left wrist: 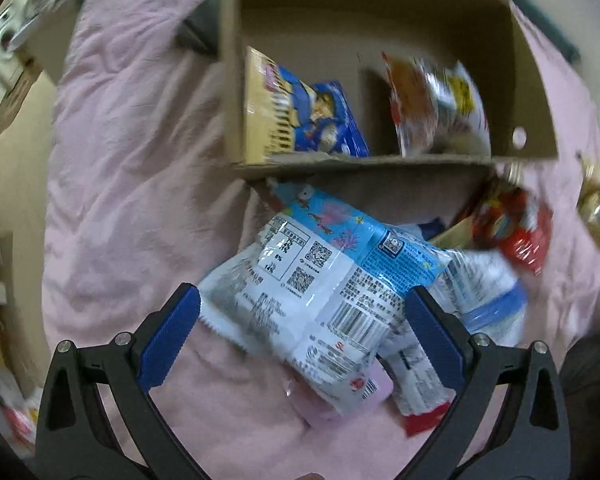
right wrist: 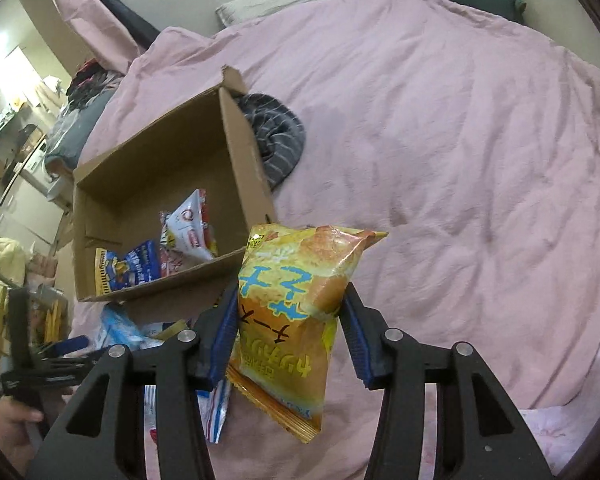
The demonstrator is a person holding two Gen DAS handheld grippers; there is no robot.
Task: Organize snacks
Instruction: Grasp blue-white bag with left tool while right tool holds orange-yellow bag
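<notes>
My right gripper (right wrist: 290, 320) is shut on a yellow-orange snack bag (right wrist: 296, 320), which hangs clear of the bed in front of the open cardboard box (right wrist: 160, 286). Inside the box lie a blue-and-yellow packet (left wrist: 312, 120) and a red-and-white packet (left wrist: 432, 112). My left gripper (left wrist: 302, 296) points down with its jaws open, straddling a light-blue and white snack packet (left wrist: 320, 292) that lies back side up on the pink bedcover (left wrist: 132, 160). The pads do not visibly press it. From the right wrist view, the left gripper (right wrist: 48, 356) shows low at the left, held by a hand (right wrist: 16, 420).
Near the box's front wall (left wrist: 380, 184) lie a red packet (left wrist: 516, 228) and another white-and-blue packet (left wrist: 484, 292). A grey striped cloth (right wrist: 276, 140) sits behind the box's right wall. A pillow (right wrist: 268, 0) is at the bed's far end. Cluttered furniture (right wrist: 16, 120) lines the left side.
</notes>
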